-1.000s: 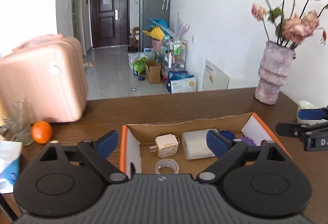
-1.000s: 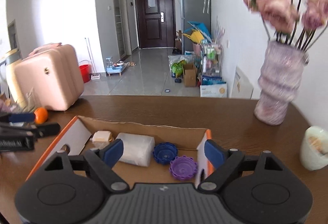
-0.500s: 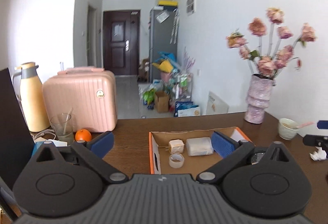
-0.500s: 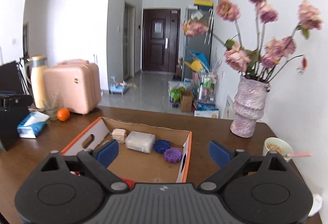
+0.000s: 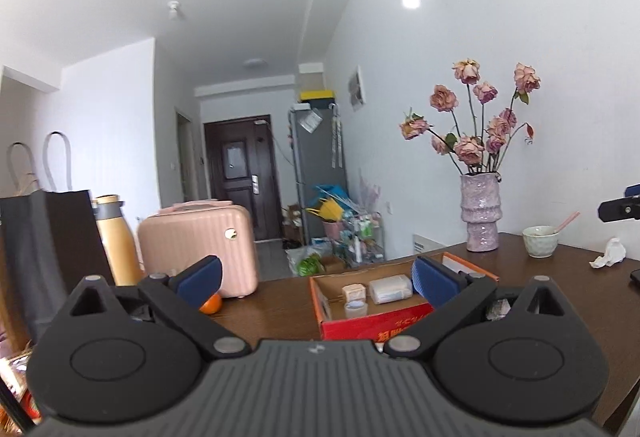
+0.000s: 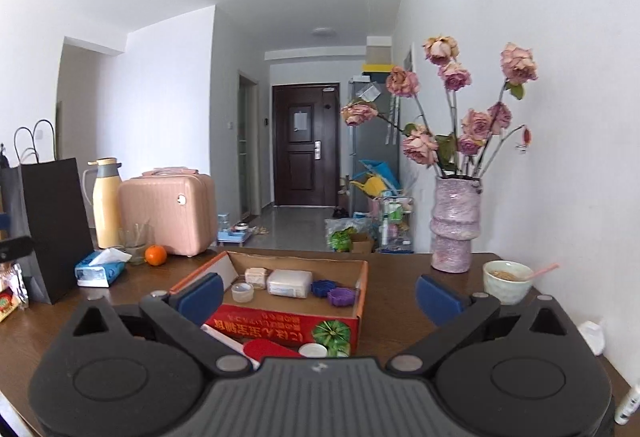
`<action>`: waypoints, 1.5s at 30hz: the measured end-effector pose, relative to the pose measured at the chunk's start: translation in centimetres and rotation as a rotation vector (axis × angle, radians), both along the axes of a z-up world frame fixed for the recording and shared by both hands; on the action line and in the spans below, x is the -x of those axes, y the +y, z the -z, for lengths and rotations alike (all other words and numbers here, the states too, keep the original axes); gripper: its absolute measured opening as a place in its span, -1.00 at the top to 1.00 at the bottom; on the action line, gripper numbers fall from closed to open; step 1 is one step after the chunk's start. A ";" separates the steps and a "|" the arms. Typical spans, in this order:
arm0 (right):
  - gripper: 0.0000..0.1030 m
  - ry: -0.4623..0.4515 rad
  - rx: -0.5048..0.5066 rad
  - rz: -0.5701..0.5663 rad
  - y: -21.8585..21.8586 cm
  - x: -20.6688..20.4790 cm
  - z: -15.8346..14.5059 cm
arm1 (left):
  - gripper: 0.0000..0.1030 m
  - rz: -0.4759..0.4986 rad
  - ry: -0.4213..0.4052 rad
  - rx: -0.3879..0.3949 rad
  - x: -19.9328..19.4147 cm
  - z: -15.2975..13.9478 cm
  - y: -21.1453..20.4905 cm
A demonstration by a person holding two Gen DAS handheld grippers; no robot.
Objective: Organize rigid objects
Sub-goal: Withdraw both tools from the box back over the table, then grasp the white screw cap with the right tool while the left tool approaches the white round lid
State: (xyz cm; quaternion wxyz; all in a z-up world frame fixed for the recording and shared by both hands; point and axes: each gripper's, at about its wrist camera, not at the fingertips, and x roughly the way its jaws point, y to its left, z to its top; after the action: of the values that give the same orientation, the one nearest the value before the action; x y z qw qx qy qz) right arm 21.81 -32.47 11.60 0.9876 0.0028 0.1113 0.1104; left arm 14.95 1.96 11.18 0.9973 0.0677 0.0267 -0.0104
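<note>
An open cardboard box (image 6: 280, 329) with a red printed front stands on the brown table; it also shows in the left wrist view (image 5: 372, 325). Inside lie a tape roll (image 6: 242, 292), a small beige block (image 6: 256, 277), a white rectangular case (image 6: 289, 283), a blue lid (image 6: 324, 287) and a purple lid (image 6: 342, 296). A white stick and a white cap (image 6: 313, 350) lie in front of the box. My left gripper (image 5: 316, 279) and right gripper (image 6: 318, 295) are both open and empty, held back from the box and above the table.
A pink vase of dried roses (image 6: 456, 233) and a bowl with a spoon (image 6: 508, 279) stand at the right. A pink suitcase (image 6: 168, 215), yellow thermos (image 6: 106, 203), orange (image 6: 155, 255), tissue pack (image 6: 100, 269) and dark paper bag (image 6: 52, 225) stand at the left. Crumpled tissue (image 5: 610, 253) lies at the right.
Both grippers have pulled back and risen away from the box, so the box looks smaller and its red front now shows. Both stay open and empty.
</note>
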 end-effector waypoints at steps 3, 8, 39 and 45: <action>-1.00 -0.013 0.015 0.002 0.2 2.6 1.7 | -1.00 -0.012 0.038 0.018 1.9 2.1 0.8; -1.00 0.059 0.007 -0.025 0.6 5.9 5.8 | -1.00 -0.084 0.162 0.113 3.5 5.7 3.8; -1.00 0.260 -0.045 0.018 2.5 2.0 13.6 | -1.00 0.065 0.460 0.120 -5.1 12.2 -0.4; -0.82 0.275 -0.070 0.011 3.9 -1.9 13.4 | -1.00 0.116 0.440 0.127 -9.5 11.8 -1.0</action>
State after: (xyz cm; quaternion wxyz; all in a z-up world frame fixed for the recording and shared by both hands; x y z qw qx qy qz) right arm 23.68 -28.53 -1.83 0.9630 0.0530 0.2416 0.1075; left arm 24.43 0.98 -0.61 0.9675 0.0025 0.2386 -0.0837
